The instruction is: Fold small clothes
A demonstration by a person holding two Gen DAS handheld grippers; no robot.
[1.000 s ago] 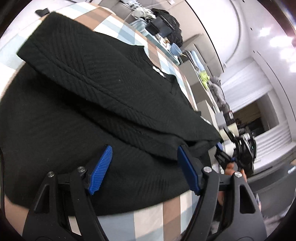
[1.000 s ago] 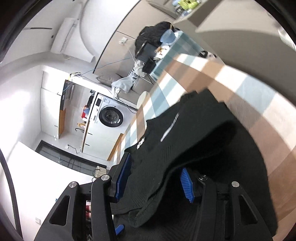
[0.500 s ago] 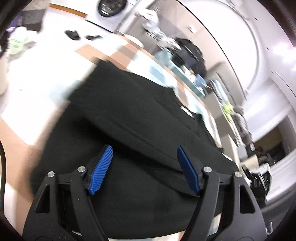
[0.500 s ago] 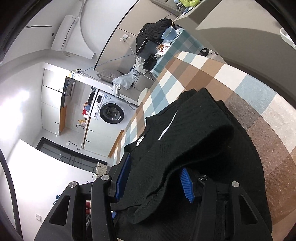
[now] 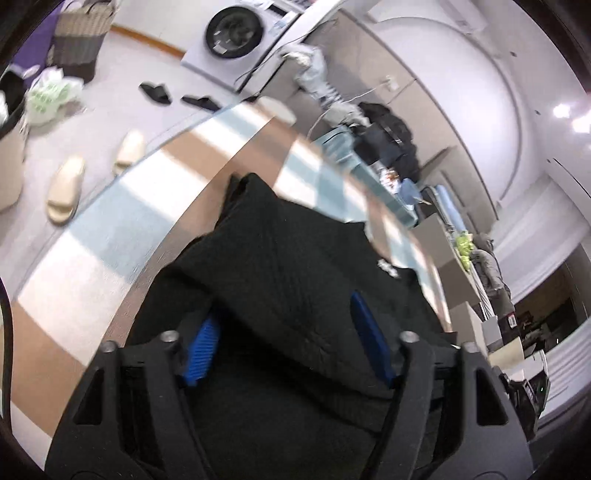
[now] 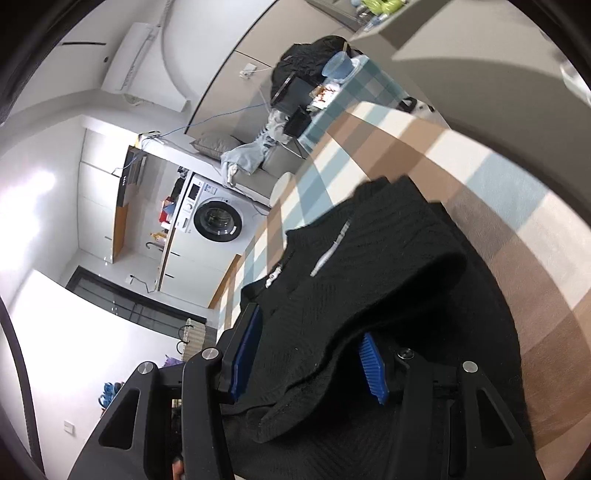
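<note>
A black knit sweater [image 5: 295, 258] lies partly folded on a table with a checked cloth [image 5: 92, 251]. In the left wrist view, my left gripper [image 5: 286, 343] is open with its blue pads [image 5: 201, 350] on either side of a folded layer of the sweater. In the right wrist view, the same sweater [image 6: 388, 266] shows a white neck label [image 6: 327, 254]. My right gripper [image 6: 310, 358] is open with a folded edge of the sweater lying between its blue pads [image 6: 373, 365].
A washing machine [image 5: 236, 33] stands beyond the table, with slippers [image 5: 66, 188] and a basket [image 5: 79, 33] on the floor. A second table with a dark bag [image 6: 314, 62] and a blue bowl [image 6: 338, 66] stands beyond the far end.
My left gripper has swung up and forward, so its view now takes in the floor and washing machine, and sweater fabric now lies between its pads. My right gripper has barely moved.
</note>
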